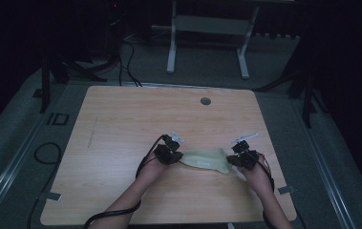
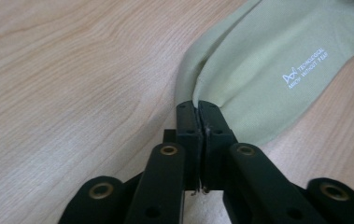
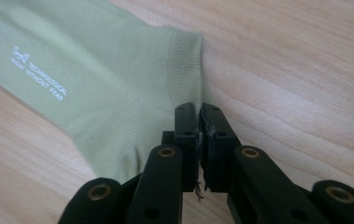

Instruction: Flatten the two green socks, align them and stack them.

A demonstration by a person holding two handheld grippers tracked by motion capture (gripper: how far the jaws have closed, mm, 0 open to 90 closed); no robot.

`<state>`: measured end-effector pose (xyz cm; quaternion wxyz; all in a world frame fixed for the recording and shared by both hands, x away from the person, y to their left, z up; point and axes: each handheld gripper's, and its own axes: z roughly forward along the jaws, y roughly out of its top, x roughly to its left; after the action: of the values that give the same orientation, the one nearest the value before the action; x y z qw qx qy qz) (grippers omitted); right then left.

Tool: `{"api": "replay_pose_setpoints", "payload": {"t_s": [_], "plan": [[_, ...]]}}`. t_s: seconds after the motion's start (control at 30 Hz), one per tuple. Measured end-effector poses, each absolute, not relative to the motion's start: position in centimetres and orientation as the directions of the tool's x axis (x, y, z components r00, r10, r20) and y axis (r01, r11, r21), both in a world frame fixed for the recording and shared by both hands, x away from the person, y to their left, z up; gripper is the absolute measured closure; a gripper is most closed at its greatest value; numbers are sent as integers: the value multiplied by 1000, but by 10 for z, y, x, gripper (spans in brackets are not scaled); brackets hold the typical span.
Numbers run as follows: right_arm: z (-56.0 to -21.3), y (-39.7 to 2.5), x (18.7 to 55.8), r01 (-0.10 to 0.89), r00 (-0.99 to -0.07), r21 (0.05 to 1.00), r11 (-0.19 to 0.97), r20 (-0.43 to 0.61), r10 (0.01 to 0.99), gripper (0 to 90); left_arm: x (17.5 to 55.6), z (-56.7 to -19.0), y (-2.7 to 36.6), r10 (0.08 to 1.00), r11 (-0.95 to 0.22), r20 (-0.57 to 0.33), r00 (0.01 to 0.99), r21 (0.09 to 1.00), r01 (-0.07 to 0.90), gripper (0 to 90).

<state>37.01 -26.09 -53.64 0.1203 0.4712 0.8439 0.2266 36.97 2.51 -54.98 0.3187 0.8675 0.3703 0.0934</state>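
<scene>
A pale green sock [image 1: 207,160] with small white lettering lies stretched across the near middle of the wooden table [image 1: 121,124]. My left gripper [image 1: 175,156] is shut on its left end, and my right gripper [image 1: 235,159] is shut on its right end. In the left gripper view the jaws of my left gripper [image 2: 197,106] pinch the folded edge of the sock [image 2: 268,65]. In the right gripper view my right gripper [image 3: 198,109] pinches the cuff edge of the sock [image 3: 100,79], where a band of fine mesh runs.
A round grommet hole [image 1: 205,101] sits near the table's far edge. Beyond the table stands a white metal frame [image 1: 207,28] on the floor. Cables [image 1: 47,153] lie on the floor at the left. The wooden top around the sock is bare.
</scene>
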Motion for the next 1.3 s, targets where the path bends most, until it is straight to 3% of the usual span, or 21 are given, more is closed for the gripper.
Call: {"api": "replay_pose_setpoints", "payload": {"t_s": [0.1,0.3,0.67,0.73,0.77,0.83,0.87,1.0,1.07,1.23,1.27,1.3], "plan": [[-539,-260,372,736,-524,504,452,1,852,833,371,-553,25,704,-522,-65,707,627,578,770],[-539,-257,375,726,-532,502,469,-23,847,829,369,-554,25,711,-520,-59,701,627,580,811],[-538,-245,384,722,-548,493,485,-21,836,762,361,-555,35,724,-498,-65,687,640,585,785],[-533,-241,384,709,-562,502,496,-23,827,678,361,-551,36,722,-485,-79,687,651,584,664],[-533,-241,384,709,-562,502,496,-23,827,678,361,-551,36,722,-485,-79,687,651,584,618],[-530,-241,383,706,-561,510,492,-22,828,643,359,-547,36,721,-475,-80,688,665,576,618],[-521,-241,381,684,-575,544,485,-8,818,545,358,-545,36,717,-475,-84,692,668,573,459],[-510,-241,375,637,-603,596,490,-12,798,496,353,-538,35,707,-459,-90,701,696,552,286],[-509,-241,372,646,-594,594,479,-2,804,430,351,-537,34,686,-470,-107,719,690,551,177],[-510,-239,366,641,-592,615,459,15,806,300,344,-535,33,685,-457,-99,722,714,531,152],[-512,-239,364,648,-605,614,450,57,794,198,342,-534,33,681,-455,-101,725,717,528,139],[-513,-239,363,648,-612,613,453,64,788,166,341,-534,33,682,-456,-95,725,720,523,139]]}}
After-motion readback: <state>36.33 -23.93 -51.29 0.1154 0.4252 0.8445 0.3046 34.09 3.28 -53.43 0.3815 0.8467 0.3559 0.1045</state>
